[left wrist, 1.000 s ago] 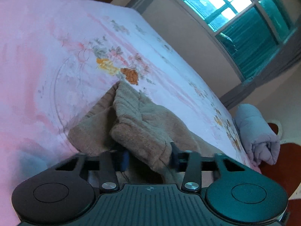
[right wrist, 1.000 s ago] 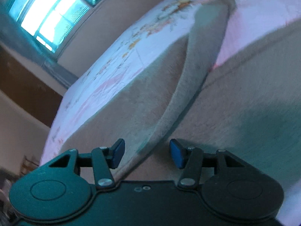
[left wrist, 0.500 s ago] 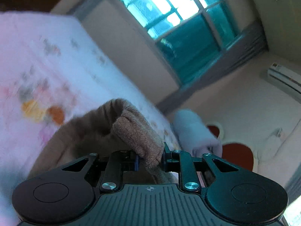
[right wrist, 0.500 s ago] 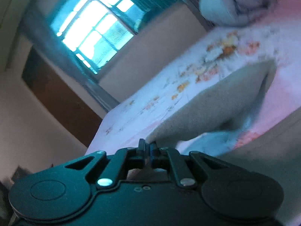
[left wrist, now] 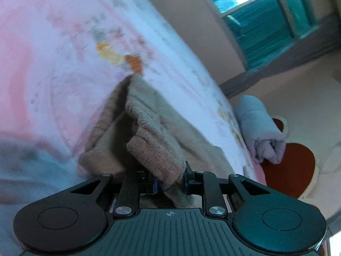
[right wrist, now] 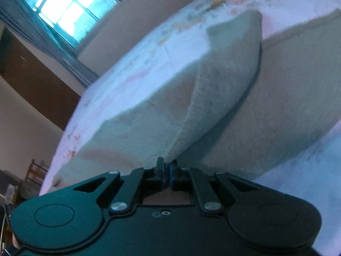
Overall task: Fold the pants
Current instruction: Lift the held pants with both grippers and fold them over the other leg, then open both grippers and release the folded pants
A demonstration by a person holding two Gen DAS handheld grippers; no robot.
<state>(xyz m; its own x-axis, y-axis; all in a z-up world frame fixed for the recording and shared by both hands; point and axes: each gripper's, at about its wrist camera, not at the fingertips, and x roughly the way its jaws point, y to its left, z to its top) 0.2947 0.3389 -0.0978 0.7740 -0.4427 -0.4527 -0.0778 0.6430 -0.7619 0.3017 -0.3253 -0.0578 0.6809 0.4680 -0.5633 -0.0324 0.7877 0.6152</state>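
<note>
Pants [left wrist: 162, 128] of thick tan fleece lie spread on the bed [left wrist: 53, 53], partly raised by both grippers. The left gripper [left wrist: 170, 182] has its fingers clamped on a bunched, ribbed band, probably the waistband or a cuff, which juts toward 11 o'clock from the jaws. In the right wrist view the right gripper [right wrist: 166, 170] has its fingers pressed together on a thin edge of the pants [right wrist: 213, 89]; from there a raised flap runs toward 1 o'clock, with flat cloth under it from 3 to 5 o'clock.

The fabric looks soft, limp and fairly light, with a fuzzy nap that should not slip between the pads. It will sag and drape between the two holds, so the fold line needs tension. Best holds are the thick band and the hemmed edges, not the loose middle. A rolled blanket [left wrist: 262, 132] sits at 3 o'clock off the bed edge.
</note>
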